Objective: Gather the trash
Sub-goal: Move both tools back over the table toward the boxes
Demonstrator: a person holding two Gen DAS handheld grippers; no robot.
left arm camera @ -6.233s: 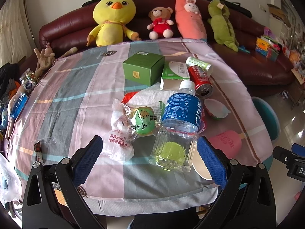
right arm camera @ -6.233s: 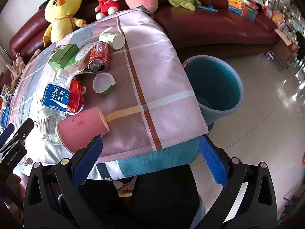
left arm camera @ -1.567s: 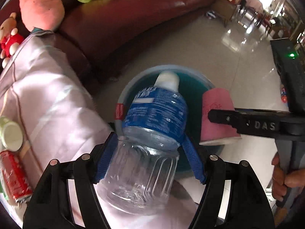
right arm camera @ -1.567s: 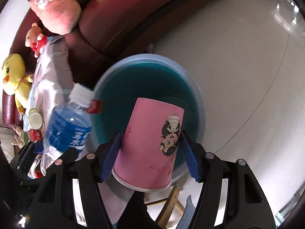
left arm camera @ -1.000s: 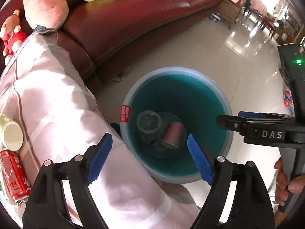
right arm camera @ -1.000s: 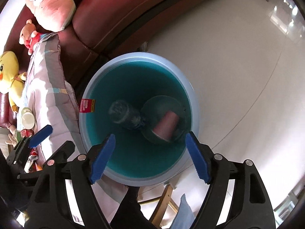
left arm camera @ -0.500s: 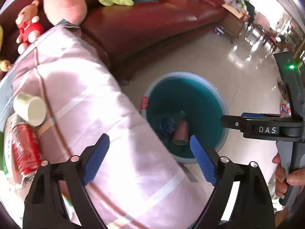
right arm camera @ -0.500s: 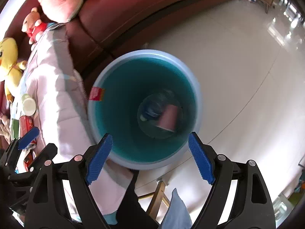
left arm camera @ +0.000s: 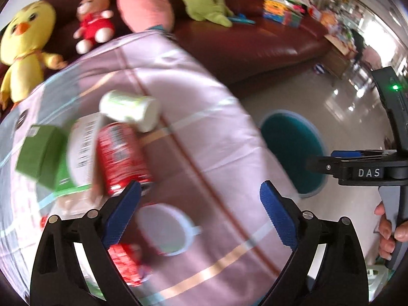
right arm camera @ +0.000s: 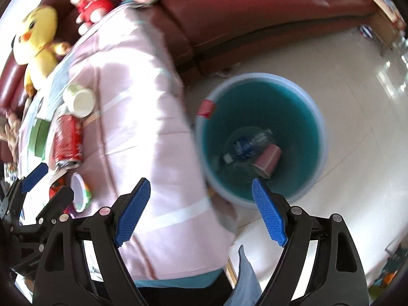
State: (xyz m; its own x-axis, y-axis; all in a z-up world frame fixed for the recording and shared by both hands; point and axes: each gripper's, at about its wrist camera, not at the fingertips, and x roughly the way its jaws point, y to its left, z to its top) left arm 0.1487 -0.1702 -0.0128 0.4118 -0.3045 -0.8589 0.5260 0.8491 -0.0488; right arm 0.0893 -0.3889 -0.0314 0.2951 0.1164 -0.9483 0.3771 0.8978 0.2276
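Both grippers are empty. The left gripper (left arm camera: 199, 210) has its jaws spread wide, having just been opening, with nothing between them; it hangs over the near part of the table (left arm camera: 216, 132), angled down at the litter there. The right gripper (right arm camera: 200, 210) is likewise spread with no load, straddling the table edge and the bucket (right arm camera: 321, 125) in its own view. In the left wrist view the right gripper shows side-on at 3 o'clock, a person's hand (left arm camera: 389, 227) around its handle.

Judgement: the empty, spread jaws and the left gripper's aim at the table suggest a fresh pick is in hand.

Container: the blue-green bucket stands on the floor just beside the table's right edge, at about 2 o'clock from the right gripper's jaws. At its bottom lie a clear water bottle (right arm camera: 248, 144) with a blue label and a pink paper cup (right arm camera: 267, 162), touching each other, both on their sides. A red tag (right arm camera: 207, 109) sits at the rim at 10 o'clock.

Remaining trash, left wrist view: a red drink can (left arm camera: 119, 158) on its side at 11 o'clock from the left jaws; a white and green cup (left arm camera: 130, 109) tipped over beyond it; a green box (left arm camera: 42, 158) and a white carton (left arm camera: 81, 148) at 10 o'clock; a shallow white cup (left arm camera: 163, 229) and a red wrapper (left arm camera: 125, 260) low between the jaws. Blur hides finer detail.

Judgement: the task is partly done; the can appears the nearest candidate.
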